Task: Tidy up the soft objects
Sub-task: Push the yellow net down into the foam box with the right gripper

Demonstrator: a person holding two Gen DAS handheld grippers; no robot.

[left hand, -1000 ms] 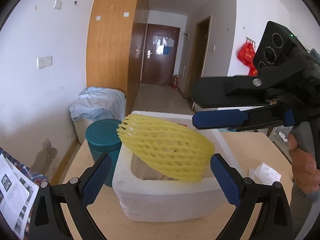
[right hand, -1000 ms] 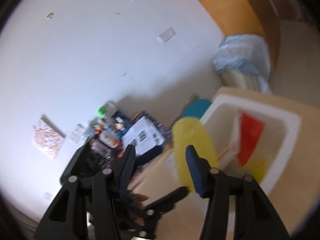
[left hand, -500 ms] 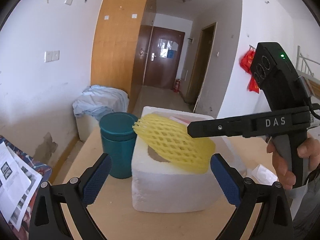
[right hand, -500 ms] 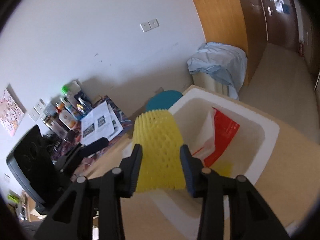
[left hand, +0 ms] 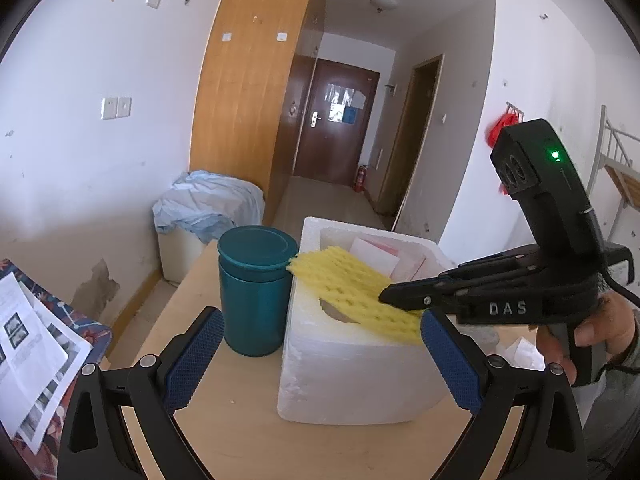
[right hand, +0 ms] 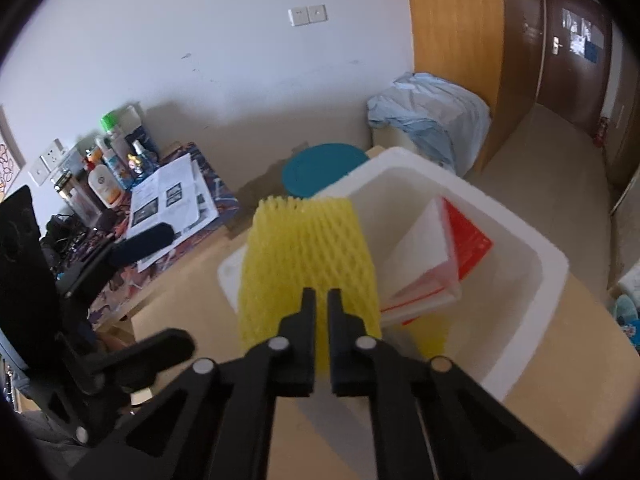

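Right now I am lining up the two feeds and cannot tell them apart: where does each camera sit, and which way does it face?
Left wrist: sits on the left gripper, level over the table, facing the hallway door; its open blue-padded fingers and the right gripper in a hand show.
Right wrist: sits on the right gripper, looking down into the white foam box; its shut fingers and the left gripper at left show.
Shared: the yellow foam net, foam box, teal canister.

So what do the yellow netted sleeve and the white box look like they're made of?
Yellow sleeve: looks like soft expanded foam netting, matte; open diamond mesh, pinched flat between the right gripper jaws.
White box: probably expanded polystyrene, matte; thick walls with a pebbly, beaded surface and crumbly edges.
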